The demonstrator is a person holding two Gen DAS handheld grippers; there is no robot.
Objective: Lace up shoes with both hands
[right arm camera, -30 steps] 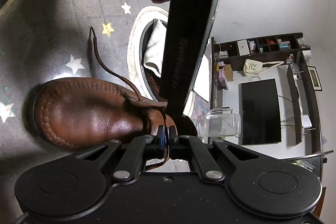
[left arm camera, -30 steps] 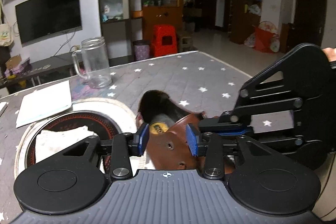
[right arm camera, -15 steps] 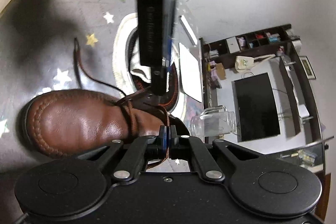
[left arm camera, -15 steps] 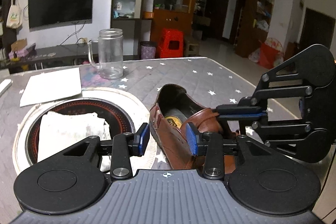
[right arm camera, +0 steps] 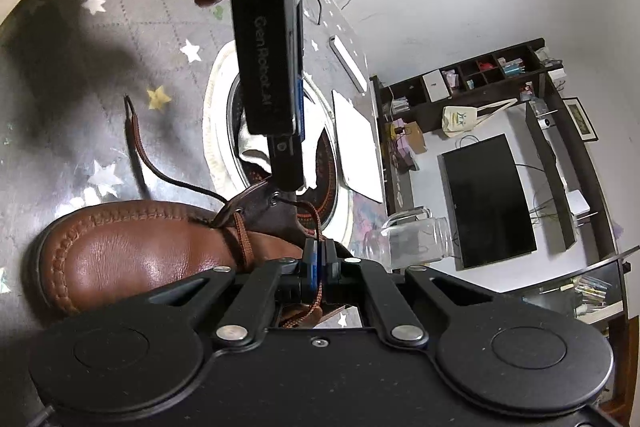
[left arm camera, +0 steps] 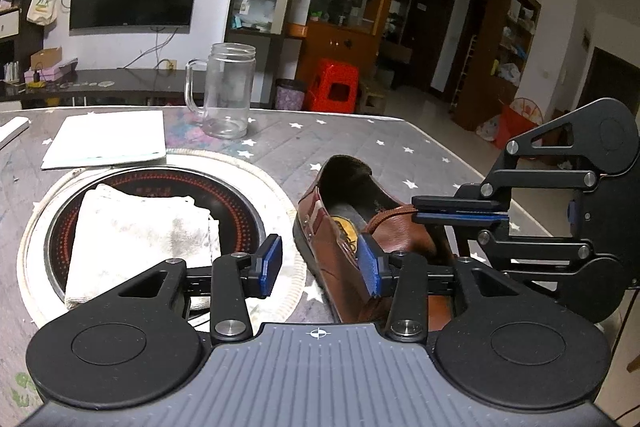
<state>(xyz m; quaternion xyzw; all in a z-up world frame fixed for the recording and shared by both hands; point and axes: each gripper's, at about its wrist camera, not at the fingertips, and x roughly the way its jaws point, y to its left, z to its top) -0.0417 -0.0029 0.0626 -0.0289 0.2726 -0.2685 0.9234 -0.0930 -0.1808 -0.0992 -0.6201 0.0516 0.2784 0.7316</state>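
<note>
The brown leather shoe lies on the star-patterned table cover, near the right edge of the table and just beside the round white-rimmed cooker plate set in the middle. The step in hand seems to be the threading of the lace through the upper eyelets. The right gripper has its jaws pressed together on one end of the brown shoelace, which runs taut from the eyelets on top of the shoe into the pads. The left gripper is spread wide and holds nothing; its right pad is close to the side wall of the shoe, and I cannot tell if it touches the leather. In the right wrist view its tip stands just above the eyelet flap. The other lace end lies loose on the cover, beyond the toe of the shoe. I judge that the next move asks the left gripper to take this free end, or to steady the flap, while the right one keeps the tension. As for containers, the glass mug near the far edge is empty, and on the cooker plate rests only a folded white cloth.
</note>
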